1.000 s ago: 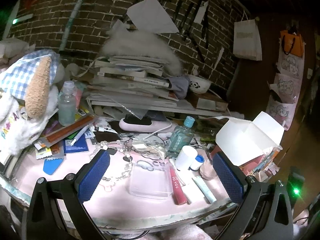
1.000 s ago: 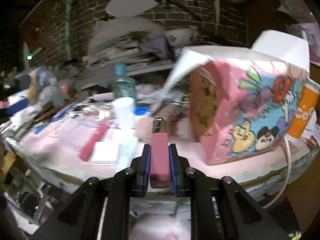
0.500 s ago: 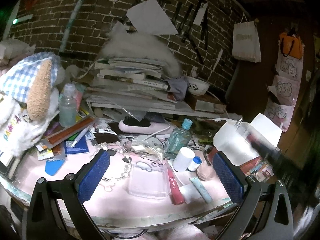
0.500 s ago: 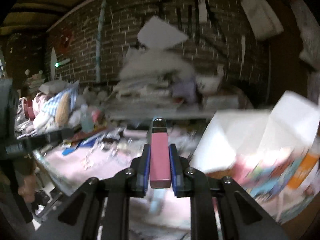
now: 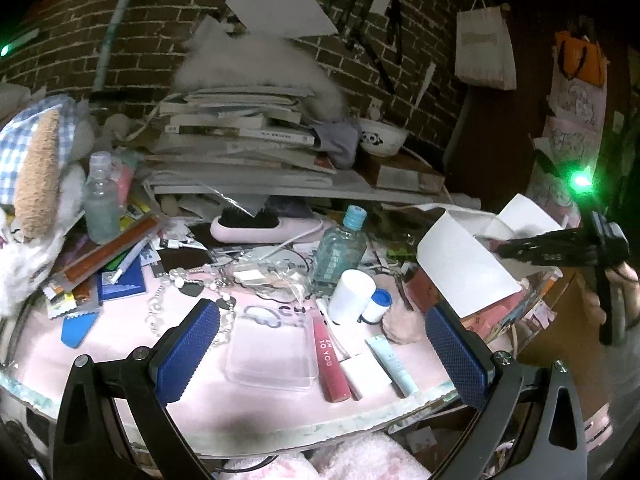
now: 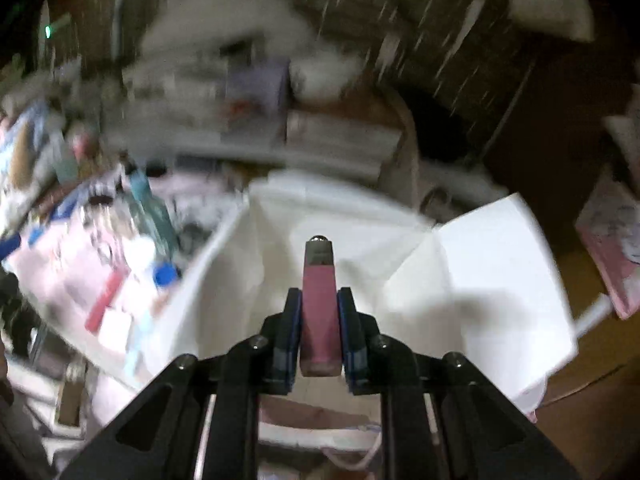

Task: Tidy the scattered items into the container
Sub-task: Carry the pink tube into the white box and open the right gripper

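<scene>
Right hand-held gripper (image 6: 319, 332) pinches a pink tube (image 6: 319, 304) between its blue pads, metal tip pointing forward, and hangs over the open mouth of the white paper box (image 6: 472, 280). Below the tube the box's white inner walls show; the view is blurred, so whether anything already lies inside is hard to tell. Its flaps stand open to the right of the tube and ahead of it. Left hand-held gripper (image 5: 320, 348) is spread wide with nothing between its pads, aimed at the pink counter (image 5: 120, 380). Ahead of it lie a clear flat case (image 5: 272, 352), a red lip-gloss tube (image 5: 330, 360), a small white block (image 5: 366, 372) and a pale blue tube (image 5: 390, 360). Farther ahead stand a white cylinder (image 5: 350, 288) and a teal bottle (image 5: 342, 252).
</scene>
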The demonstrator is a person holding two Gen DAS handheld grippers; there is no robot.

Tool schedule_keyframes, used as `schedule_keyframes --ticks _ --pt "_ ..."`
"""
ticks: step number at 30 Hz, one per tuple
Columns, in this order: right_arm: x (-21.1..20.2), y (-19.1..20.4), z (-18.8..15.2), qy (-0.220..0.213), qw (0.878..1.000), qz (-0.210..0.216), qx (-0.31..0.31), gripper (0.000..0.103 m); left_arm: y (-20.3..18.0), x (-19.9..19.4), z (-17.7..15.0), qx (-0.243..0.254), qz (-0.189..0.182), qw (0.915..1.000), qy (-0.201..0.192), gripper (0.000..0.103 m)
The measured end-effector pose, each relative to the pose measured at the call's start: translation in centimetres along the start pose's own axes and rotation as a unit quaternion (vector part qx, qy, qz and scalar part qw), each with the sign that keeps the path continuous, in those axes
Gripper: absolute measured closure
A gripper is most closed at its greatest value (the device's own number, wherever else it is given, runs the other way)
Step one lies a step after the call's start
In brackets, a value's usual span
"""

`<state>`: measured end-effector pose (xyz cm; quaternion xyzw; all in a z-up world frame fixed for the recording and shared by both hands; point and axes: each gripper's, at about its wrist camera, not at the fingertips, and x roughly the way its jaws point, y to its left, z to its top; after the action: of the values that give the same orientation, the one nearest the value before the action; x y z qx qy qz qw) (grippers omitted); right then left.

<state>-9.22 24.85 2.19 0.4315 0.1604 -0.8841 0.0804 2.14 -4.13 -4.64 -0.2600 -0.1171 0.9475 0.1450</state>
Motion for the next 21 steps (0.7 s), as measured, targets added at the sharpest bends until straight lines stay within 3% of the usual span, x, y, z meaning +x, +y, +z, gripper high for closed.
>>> schedule_keyframes --ticks 7,12,18,21 --pt "6.1 0.2 1.4 0.148 0.988 0.040 -0.021 0.088 -0.2 0.1 -0.1 0.005 0.002 1.0000 0.004 0.000" --pt "9.1 -1.1 1.6 0.221 0.973 0.062 -0.013 0.088 0.4 0.1 -0.1 -0.003 0.007 1.0000 0.005 0.000" --pt "10.6 -3.0 1.4 0.245 0.969 0.032 -0.017 0.088 0.8 0.1 -0.2 -0.004 0.009 0.9999 0.007 0.000" --pt "10.1 -3.7 1.4 0.240 0.970 0.014 -0.027 0.073 0.8 0.0 -0.3 -0.004 0.007 0.9999 0.007 0.000"
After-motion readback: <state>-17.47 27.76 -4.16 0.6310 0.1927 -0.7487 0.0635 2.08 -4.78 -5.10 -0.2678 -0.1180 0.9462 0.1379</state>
